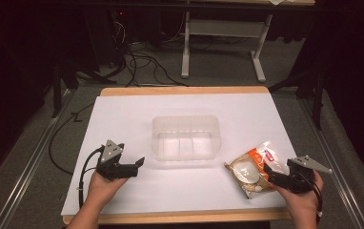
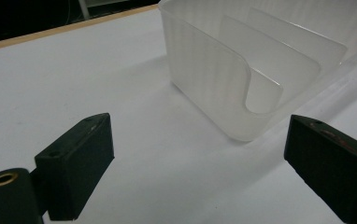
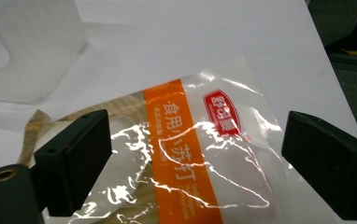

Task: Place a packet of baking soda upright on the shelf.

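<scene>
Right gripper (image 3: pixel 190 154) jaws wide open w/ nothing pinched yet, straddling the crinkly clear-and-orange snack packet (image 1: pixel 254 169) just right of the translucent plastic divided bin (image 1: pixel 185 137); imo close low on the flat edge, left gripper (image 1: pixel 135 165) open & empty.

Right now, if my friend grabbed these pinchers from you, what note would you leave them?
Left gripper: open, holding nothing, aimed at the clear plastic bin.
Right gripper: open, jaws either side of the snack bag, not pressing it.
Things: the bin sits mid-table with dividers inside and nothing in it; the bag lies flat to its right, near the front edge.
Done: nothing packed yet.
Left: probably close on the bag, lift it, and drop it in the bin.
</scene>
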`<state>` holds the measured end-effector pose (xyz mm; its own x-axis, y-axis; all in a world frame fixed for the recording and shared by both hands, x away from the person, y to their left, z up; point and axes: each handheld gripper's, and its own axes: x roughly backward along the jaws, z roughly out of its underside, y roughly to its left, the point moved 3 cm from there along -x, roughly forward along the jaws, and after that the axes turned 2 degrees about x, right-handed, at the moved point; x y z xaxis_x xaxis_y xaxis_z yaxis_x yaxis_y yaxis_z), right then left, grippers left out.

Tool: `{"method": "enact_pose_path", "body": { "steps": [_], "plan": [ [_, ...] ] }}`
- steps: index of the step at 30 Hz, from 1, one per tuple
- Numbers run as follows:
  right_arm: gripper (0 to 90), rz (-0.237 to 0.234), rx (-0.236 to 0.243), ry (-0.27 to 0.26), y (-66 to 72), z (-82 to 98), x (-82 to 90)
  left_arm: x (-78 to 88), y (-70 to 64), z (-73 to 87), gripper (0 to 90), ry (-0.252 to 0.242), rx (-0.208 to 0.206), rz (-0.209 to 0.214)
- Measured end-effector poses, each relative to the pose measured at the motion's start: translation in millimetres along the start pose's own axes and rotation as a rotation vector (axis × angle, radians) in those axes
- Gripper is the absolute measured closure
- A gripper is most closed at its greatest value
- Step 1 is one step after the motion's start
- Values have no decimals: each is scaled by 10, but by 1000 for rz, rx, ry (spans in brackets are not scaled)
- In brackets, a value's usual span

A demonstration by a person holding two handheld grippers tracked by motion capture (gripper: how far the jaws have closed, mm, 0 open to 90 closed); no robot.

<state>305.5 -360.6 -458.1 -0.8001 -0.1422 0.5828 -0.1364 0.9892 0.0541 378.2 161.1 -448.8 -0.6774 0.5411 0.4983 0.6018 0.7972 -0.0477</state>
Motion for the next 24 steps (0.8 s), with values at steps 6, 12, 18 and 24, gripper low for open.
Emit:
{"method": "enact_pose_path", "body": {
  "steps": [6,12,18,24],
  "plan": [
    [73,25,-48,9,-149,71,20,-35,6,-16,90,-1,1,3],
    [117,44,-73,28,-250,124,2,-50,-16,-11,92,6,-8,4],
    [155,53,-113,81,-365,228,-43,-59,-31,0,92,18,-11,12],
    [223,20,-154,129,-402,304,-103,-70,-49,4,94,21,-17,25]
  ]
}}
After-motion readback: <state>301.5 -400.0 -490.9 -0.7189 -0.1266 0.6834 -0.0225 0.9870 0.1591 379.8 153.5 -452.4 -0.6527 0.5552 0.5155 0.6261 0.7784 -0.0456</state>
